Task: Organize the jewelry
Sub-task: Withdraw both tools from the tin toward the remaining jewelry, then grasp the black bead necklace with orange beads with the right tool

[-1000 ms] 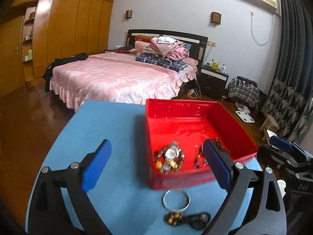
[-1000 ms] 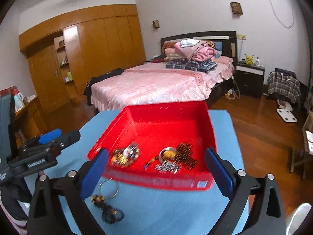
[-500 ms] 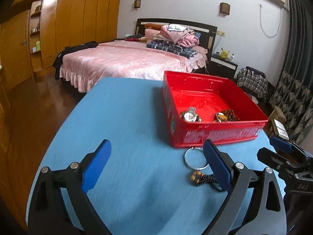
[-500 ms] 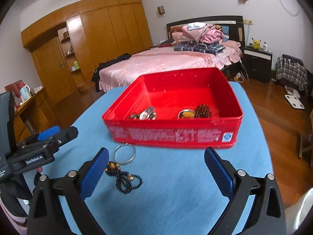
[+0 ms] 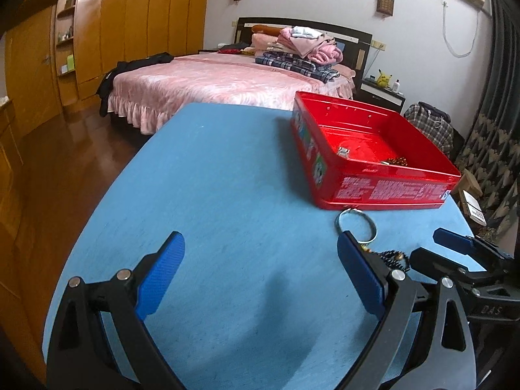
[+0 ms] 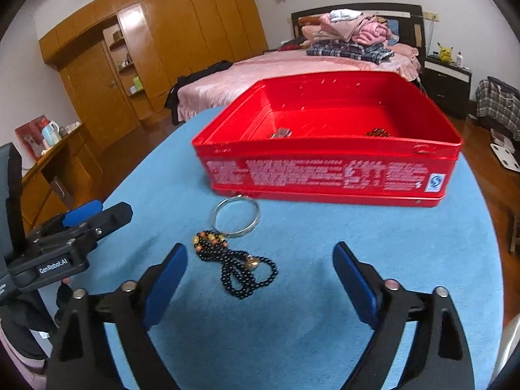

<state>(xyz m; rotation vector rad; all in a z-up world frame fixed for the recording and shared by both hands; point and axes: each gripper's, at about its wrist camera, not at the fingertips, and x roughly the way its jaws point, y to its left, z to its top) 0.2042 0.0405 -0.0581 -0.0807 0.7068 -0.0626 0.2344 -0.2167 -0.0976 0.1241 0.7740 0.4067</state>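
A black bead necklace (image 6: 237,263) with orange beads lies on the blue table (image 6: 357,243). A silver bangle (image 6: 235,217) lies just beyond it, against the front wall of the red tin (image 6: 325,169). My right gripper (image 6: 260,253) hangs low over the table with its jaws closing; the necklace lies between and just ahead of the pads, untouched. My left gripper (image 5: 260,247) stands open over bare table, left of the bangle (image 5: 356,224). Its right finger half hides the necklace (image 5: 393,258). Several pieces of jewelry (image 5: 343,151) show over the rim of the tin (image 5: 373,188).
The left gripper (image 6: 97,214) shows at the left of the right wrist view, a hand under it. The right gripper (image 5: 455,247) shows at the right of the left wrist view. A pink bed (image 5: 211,87), wooden wardrobes (image 6: 178,48) and wood floor surround the table.
Both grippers have come down toward the table, so the tin is now seen from its side. The left view has swung left. The right jaws have narrowed a little.
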